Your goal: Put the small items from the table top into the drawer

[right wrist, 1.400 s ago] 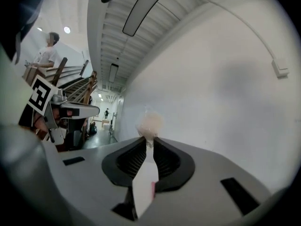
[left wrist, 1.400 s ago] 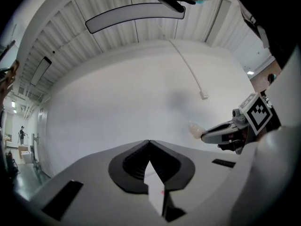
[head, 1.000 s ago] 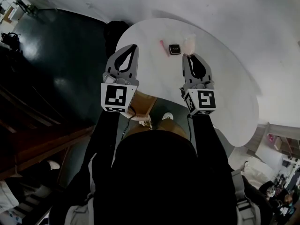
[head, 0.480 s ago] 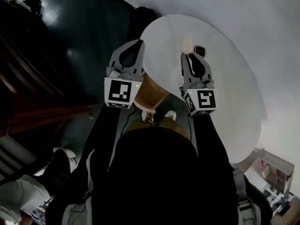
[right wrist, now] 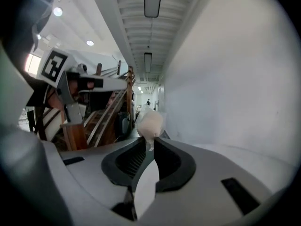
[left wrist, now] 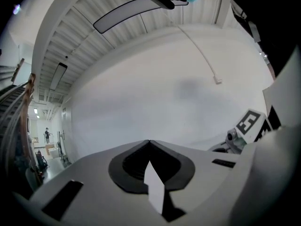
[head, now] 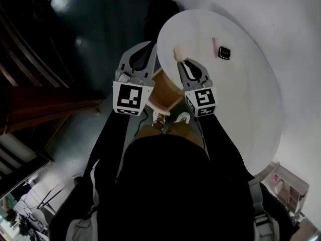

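My right gripper [head: 181,61] is shut on the neck of a small pale plastic pouch [head: 178,52], holding it over the near left edge of the round white table [head: 241,99]. The right gripper view shows the pouch [right wrist: 149,122] sticking out past the closed jaws [right wrist: 148,143]. A wooden drawer [head: 165,90] stands open below the table's edge, between the two grippers. My left gripper [head: 149,44] is shut and empty, left of the drawer; its jaws meet in the left gripper view [left wrist: 149,141]. A pink stick [head: 213,44] and a small dark square item [head: 224,52] lie on the table.
Dark floor [head: 85,29] spreads left of the table, with wooden stairs [head: 30,84] further left. A white wall [head: 281,19] runs behind the table. The person's feet [head: 168,118] show below the drawer. The left gripper [right wrist: 89,82] appears at the left of the right gripper view.
My right gripper has carried the pouch left and down, from beside the dark square item to the table's near left edge above the drawer. The left gripper has shifted slightly toward the drawer.
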The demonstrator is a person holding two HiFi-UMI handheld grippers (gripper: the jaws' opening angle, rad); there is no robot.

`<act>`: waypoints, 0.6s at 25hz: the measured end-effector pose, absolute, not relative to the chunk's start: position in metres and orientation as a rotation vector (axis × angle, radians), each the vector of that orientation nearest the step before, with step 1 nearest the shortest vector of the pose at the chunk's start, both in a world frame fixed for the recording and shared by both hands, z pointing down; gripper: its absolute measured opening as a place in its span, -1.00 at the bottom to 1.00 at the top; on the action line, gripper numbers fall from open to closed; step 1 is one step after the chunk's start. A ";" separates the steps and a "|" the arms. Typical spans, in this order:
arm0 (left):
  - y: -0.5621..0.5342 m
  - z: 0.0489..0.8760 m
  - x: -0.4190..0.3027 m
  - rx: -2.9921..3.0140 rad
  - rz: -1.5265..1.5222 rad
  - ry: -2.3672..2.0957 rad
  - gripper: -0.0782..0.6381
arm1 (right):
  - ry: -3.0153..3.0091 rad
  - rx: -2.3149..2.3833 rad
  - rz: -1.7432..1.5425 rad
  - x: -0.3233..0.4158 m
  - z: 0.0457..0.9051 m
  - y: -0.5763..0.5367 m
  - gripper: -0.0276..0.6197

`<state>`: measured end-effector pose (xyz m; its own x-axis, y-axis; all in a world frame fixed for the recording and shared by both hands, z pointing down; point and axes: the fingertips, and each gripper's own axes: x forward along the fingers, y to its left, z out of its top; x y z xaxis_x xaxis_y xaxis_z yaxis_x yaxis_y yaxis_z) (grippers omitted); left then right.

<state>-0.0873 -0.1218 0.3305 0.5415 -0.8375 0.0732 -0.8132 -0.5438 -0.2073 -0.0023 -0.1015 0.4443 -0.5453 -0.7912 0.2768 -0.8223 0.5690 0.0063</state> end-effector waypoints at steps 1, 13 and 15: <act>-0.120 0.334 -0.088 -2.631 -0.253 1.415 -0.74 | -2.538 1.302 0.225 -0.007 0.462 -0.096 -0.70; -0.107 0.363 -0.104 -2.672 -0.315 1.435 -0.74 | -2.230 0.929 0.621 -0.038 0.648 0.004 -0.67; -0.106 0.365 -0.105 -2.677 -0.320 1.433 -0.74 | -2.158 0.918 0.646 -0.035 0.666 0.011 -0.66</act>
<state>-0.1053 -0.1059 0.3651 0.5383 -0.8306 0.1425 -0.8122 -0.5564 -0.1751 -0.0349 0.0109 0.6656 -0.5086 -0.4163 0.7537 -0.7618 0.6255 -0.1685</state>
